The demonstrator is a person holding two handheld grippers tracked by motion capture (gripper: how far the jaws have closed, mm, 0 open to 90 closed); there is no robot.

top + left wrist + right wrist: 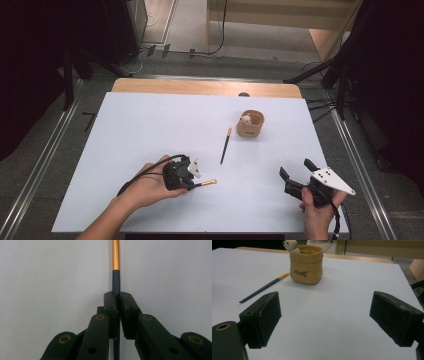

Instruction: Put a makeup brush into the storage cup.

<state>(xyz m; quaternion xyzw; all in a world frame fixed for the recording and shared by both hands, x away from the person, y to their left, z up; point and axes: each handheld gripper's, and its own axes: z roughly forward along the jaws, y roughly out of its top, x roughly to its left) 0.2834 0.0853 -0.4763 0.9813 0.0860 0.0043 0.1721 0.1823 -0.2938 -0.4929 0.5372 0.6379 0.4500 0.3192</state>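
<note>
Pinching pencil, left tongs pressed onto dark shaft low over worktop; gold end juts straight ahead, long axis in line with jaws. Right tongs spread wide, holding nothing. Bear-trimmed holder cup stands ahead of right tongs, well apart; second pencil lies between. Judgement: right tongs nearer cup; left must swing pencil toward it.

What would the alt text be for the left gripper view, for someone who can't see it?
Two black jaws of the left gripper are closed on a thin dark blue pencil, which runs straight up the middle of the picture. Its far part is a shiny gold band, and behind everything lies the plain white table.
</note>
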